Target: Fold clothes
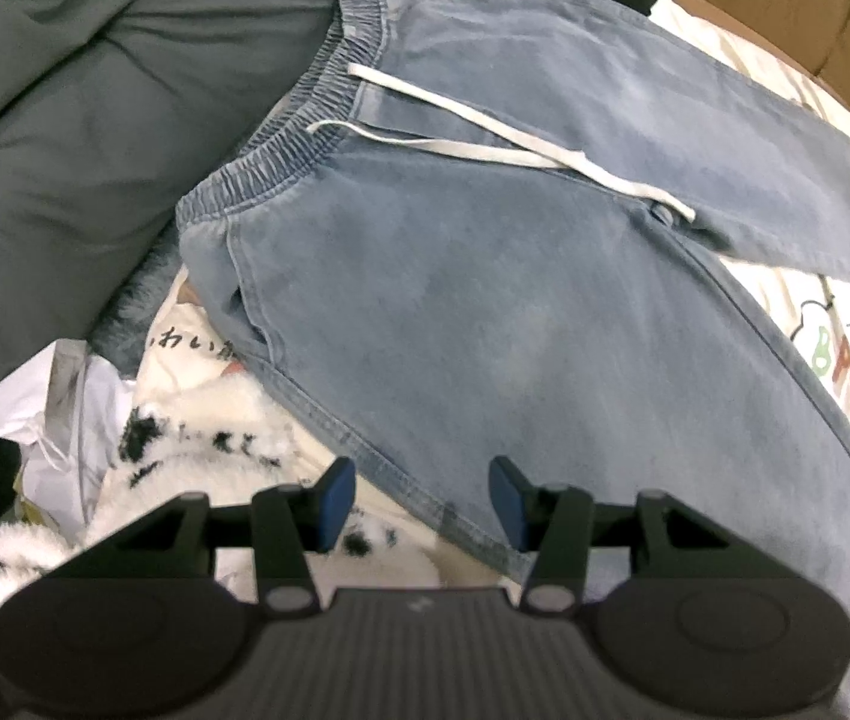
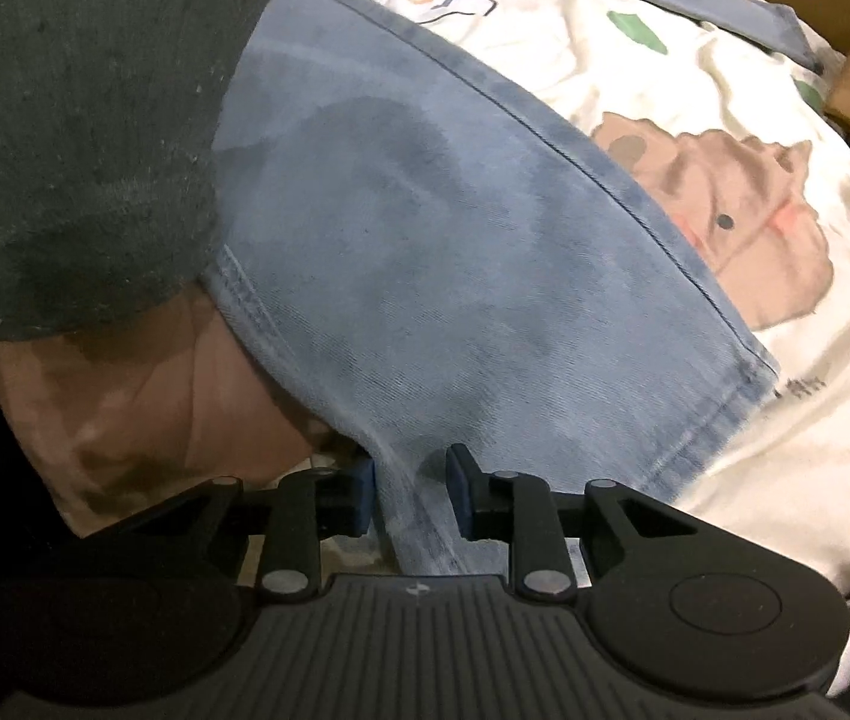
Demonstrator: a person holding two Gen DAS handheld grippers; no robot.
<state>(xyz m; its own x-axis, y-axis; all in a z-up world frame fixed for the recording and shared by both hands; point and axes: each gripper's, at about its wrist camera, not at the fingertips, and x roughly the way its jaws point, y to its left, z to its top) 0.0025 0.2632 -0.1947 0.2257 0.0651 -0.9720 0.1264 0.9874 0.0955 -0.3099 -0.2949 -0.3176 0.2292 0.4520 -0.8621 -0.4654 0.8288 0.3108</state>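
Right gripper (image 2: 411,495): bottom centre, jaws narrowed around jeans (image 2: 454,252) hem fold; contact unclear.
Left gripper (image 1: 422,501): half open over jeans edge, holding nothing.

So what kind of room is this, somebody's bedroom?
Probably a bedroom: the jeans lie on a cartoon-print sheet beside a grey quilt, with a cardboard box behind.
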